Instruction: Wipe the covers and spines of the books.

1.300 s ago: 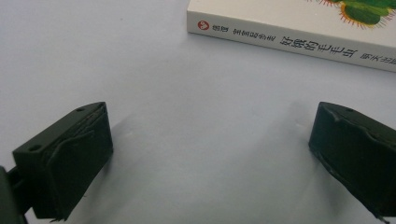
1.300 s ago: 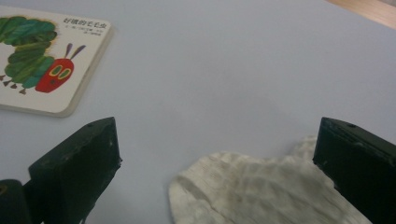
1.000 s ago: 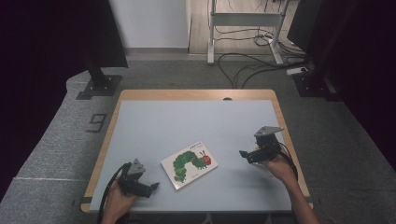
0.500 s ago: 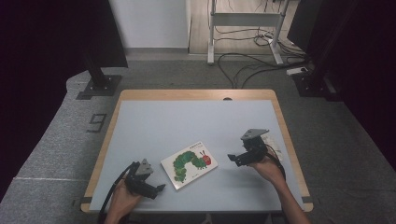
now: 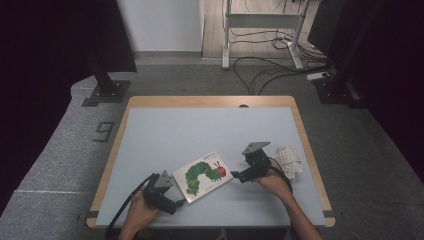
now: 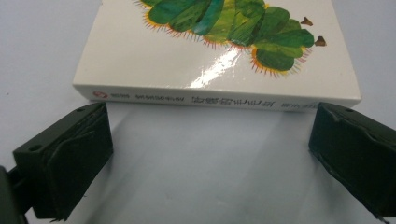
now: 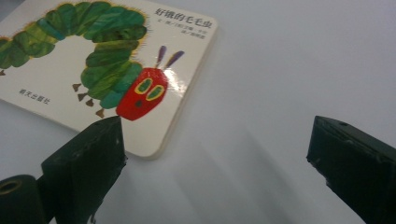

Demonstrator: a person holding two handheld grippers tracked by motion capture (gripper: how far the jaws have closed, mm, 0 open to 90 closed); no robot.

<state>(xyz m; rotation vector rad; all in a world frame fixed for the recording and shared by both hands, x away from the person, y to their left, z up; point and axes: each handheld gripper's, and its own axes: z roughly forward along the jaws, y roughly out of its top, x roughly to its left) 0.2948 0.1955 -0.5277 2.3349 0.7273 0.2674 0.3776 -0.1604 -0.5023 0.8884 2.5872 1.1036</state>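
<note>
A white board book (image 5: pixel 202 175) with a green caterpillar on its cover lies flat on the blue-grey table (image 5: pixel 200 130), near the front edge. My left gripper (image 5: pixel 176 204) is open just short of the book's spine (image 6: pixel 219 99), its jaws wide and empty. On the other side my right gripper (image 5: pixel 234 176) is also open, with its left jaw close to the corner of the book (image 7: pixel 93 79) by the red caterpillar head. Nothing sits between either pair of jaws.
A white knitted cloth (image 5: pixel 289 160) lies at the table's right edge, behind my right hand. The table has a wooden rim (image 5: pixel 210 101). Cables and stand feet lie on the floor beyond it.
Both grippers have closed in on the book: the right one came left and forward to its right corner, the left one moved right toward its spine. The book has not moved.
</note>
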